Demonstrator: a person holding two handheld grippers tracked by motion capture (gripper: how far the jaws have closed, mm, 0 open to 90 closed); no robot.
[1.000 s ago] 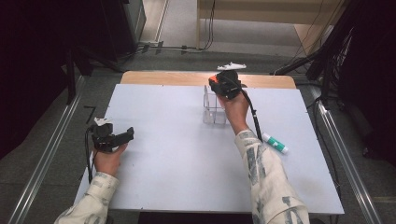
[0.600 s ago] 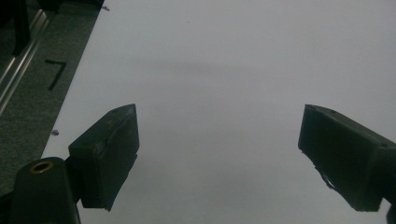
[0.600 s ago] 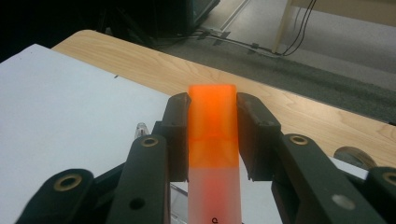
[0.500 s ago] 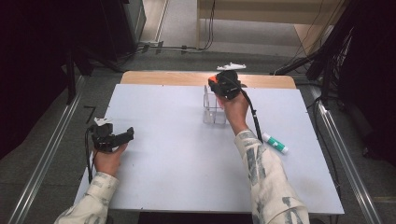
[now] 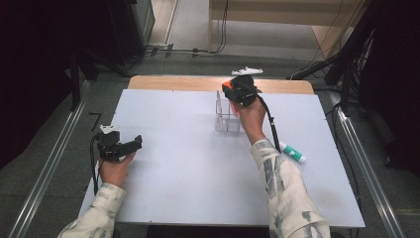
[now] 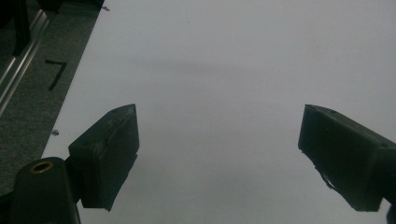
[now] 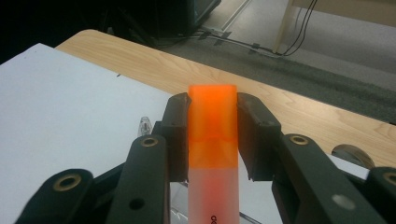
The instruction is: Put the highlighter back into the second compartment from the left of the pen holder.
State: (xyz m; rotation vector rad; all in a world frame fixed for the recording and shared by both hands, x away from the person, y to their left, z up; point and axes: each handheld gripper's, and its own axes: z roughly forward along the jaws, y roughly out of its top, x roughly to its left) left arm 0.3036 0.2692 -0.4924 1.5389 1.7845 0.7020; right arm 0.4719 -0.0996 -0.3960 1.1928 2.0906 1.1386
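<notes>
High view shows us holding the right gripper (image 5: 236,91) at the far side of the worktop (image 5: 188,163), directly over a clear plastic holder (image 5: 227,115) that stands near the far edge. In the right gripper view, the right gripper (image 7: 212,119) is clamped on an orange tube (image 7: 212,140), its two jaws pressing on either side of the bright orange cap end, with the paler, frosted body running down toward the camera. The rim of the clear holder shows just below the tube, so we judge the tube is either about to go into the holder or has just been lifted out; the pictures alone do not settle which.

Our left gripper (image 5: 119,147) rests at the near left of the worktop, well apart from the holder. In the left gripper view its jaws stand wide apart with nothing between them, above bare white surface.

A second tube, white with a green cap (image 5: 292,152), lies on the worktop to the right, beside our right sleeve, untouched. If the job is filling the holder, this one is left to handle.

As for writing, a few dark characters show at the bottom of the orange tube, too cropped to read. A black mark like a "7" (image 6: 56,73) sits on the floor to the left.
</notes>
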